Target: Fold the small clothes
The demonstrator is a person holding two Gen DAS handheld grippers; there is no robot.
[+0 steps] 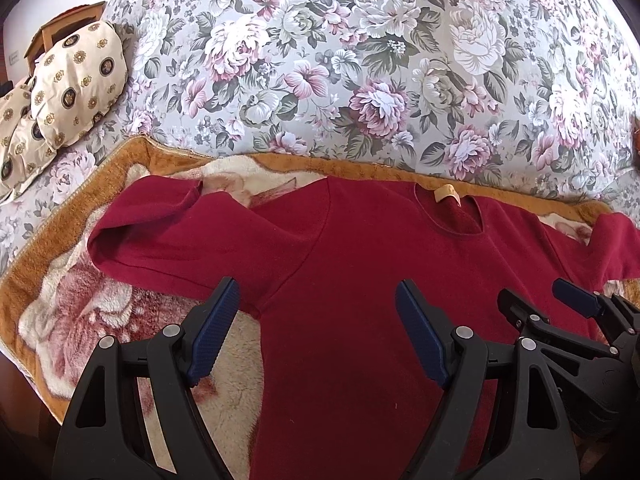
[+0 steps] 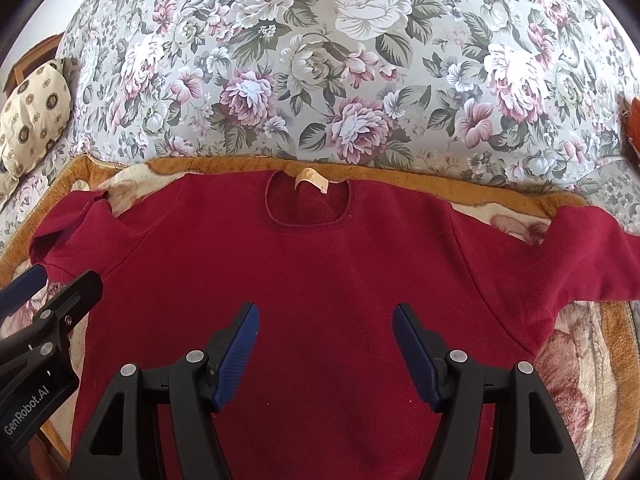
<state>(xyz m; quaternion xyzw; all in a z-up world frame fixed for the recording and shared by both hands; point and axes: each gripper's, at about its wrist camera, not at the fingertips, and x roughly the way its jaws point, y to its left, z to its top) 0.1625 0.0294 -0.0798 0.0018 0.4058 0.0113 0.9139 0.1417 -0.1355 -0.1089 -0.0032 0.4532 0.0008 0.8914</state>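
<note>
On the fleecy blanket (image 2: 576,364) lies a dark red sweater (image 2: 320,280), spread flat with its front up, both sleeves stretched out to the sides and the neck opening turned away from the cameras. A small tan label (image 2: 311,181) sits inside the back of the collar. The left gripper (image 1: 318,336) hovers over the sweater's left side near the armpit, jaws spread wide and holding nothing. The right gripper (image 2: 326,354) hangs over the middle of the chest, jaws likewise wide apart and empty. The blanket has an orange-brown border and lies on a flowered bedspread (image 2: 360,80). Two cream cushions (image 1: 60,92) with round medallions rest at the far left edge, beside a wooden piece of furniture (image 1: 48,32).
</note>
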